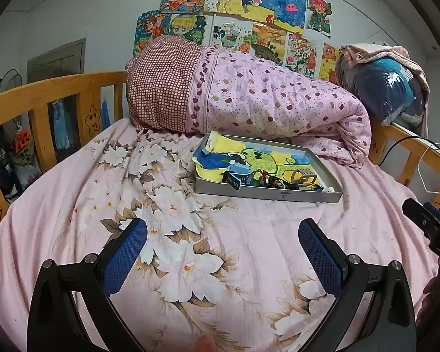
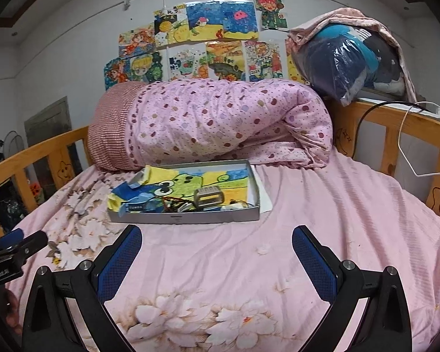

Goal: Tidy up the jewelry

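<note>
Left gripper [image 1: 223, 252] — jaws wide apart, empty; right gripper [image 2: 217, 256] likewise.

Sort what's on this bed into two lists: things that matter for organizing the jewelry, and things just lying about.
For the job:
- grey tray
- tangled jewelry pile at the tray's near edge
- beige clip
- left gripper, right gripper, both open

Lying about:
- rolled pink quilt
- bagged bundle on the bed rail
- wall drawings
- white hanger
</note>
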Available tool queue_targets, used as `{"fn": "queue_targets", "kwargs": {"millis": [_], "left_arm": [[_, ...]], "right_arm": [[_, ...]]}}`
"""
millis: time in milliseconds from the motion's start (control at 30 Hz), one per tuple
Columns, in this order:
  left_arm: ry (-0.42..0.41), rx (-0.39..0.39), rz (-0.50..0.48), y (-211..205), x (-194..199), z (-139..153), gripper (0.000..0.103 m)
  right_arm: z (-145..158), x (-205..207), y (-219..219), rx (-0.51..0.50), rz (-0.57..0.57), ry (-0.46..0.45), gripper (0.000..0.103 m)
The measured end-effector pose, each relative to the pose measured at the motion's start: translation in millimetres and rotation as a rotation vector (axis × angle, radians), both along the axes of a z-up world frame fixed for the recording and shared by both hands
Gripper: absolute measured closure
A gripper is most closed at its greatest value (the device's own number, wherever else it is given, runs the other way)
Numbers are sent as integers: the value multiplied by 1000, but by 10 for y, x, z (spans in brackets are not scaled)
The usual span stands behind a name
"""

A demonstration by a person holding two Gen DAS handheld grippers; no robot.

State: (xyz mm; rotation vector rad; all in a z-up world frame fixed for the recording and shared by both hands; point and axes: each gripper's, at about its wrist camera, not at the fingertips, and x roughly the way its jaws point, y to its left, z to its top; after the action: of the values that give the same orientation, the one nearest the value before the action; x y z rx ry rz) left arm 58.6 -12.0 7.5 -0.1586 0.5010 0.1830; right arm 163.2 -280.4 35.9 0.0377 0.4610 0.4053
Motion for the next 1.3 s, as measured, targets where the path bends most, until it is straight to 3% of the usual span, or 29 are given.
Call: {"fn": "queue_targets", "kwargs": {"millis": [500,1300], "left_arm": [[52,1,23,60,164,-159,2],[47,-24,35,79,144,-143,2]], "right_arm": [[-134,109,51,-15,18,44,0],[-146,127,45,-16,6,53,0]]}}
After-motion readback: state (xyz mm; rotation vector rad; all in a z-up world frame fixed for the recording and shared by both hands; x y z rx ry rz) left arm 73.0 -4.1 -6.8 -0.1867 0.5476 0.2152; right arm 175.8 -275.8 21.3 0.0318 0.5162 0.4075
